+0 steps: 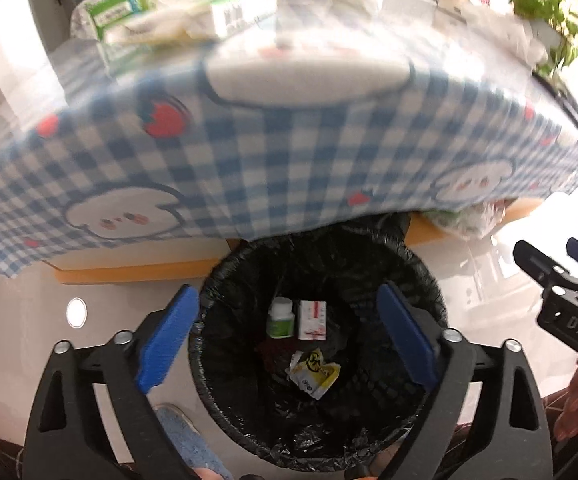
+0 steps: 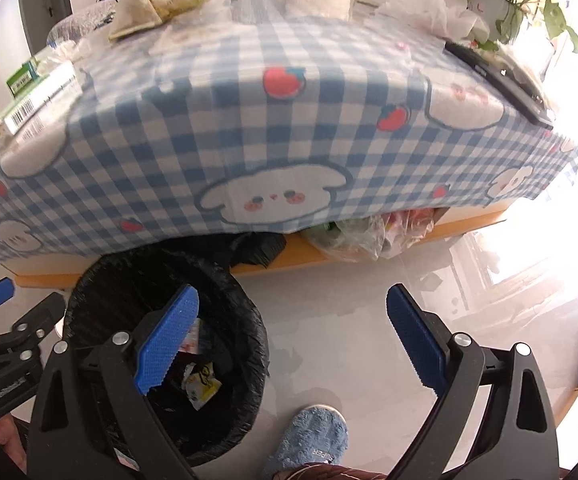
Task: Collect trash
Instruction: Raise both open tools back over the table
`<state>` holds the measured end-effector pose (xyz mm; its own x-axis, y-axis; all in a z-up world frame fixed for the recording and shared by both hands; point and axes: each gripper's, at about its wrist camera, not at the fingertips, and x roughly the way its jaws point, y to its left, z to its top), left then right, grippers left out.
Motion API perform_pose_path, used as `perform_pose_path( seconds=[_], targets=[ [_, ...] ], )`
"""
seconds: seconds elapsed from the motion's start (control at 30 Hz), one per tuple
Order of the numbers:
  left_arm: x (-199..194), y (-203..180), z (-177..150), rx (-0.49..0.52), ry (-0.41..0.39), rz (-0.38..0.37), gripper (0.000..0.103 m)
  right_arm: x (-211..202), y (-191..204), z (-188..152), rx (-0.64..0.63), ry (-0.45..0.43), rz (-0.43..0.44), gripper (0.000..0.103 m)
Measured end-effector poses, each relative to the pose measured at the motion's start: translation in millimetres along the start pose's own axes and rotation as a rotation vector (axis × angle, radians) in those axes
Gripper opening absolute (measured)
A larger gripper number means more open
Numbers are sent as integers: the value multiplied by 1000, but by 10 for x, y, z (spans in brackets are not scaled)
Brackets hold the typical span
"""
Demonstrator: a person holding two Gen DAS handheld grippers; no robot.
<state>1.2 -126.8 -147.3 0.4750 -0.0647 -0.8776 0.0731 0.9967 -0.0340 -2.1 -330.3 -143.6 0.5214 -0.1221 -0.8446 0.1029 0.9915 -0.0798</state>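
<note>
Left wrist view: the left gripper (image 1: 289, 336) hangs wide apart and empty above the round black-bagged trash bin (image 1: 421, 280). Below it lie a white bottle (image 1: 280, 317), small box (image 1: 312, 319), and yellow wrapper (image 1: 316, 372). The right gripper (image 2: 293, 340), also apart, is beside a blue fuzzy slipper (image 2: 309, 440).

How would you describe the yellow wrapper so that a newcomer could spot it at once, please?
Find the black-lined bin on the floor below the checked tablecloth. At its bottom lies a crumpled yellow wrapper, nearer than the upright white bottle and red-and-white box.

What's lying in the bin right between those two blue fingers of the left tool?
In the left wrist view, a small white bottle, a red-and-white box and a crumpled yellow wrapper lie in the bin.
</note>
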Motion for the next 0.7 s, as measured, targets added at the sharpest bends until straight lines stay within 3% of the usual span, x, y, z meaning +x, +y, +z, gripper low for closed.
perform_pose_path(
  seconds=[0.2, 0.7],
  targets=[
    [-373, 141, 65, -22, -67, 8, 97, -208, 89, 75, -15, -57, 41, 91],
    [-846, 481, 256, -59, -123, 38, 97, -654, 344, 259, -82, -151, 84, 91]
  ],
)
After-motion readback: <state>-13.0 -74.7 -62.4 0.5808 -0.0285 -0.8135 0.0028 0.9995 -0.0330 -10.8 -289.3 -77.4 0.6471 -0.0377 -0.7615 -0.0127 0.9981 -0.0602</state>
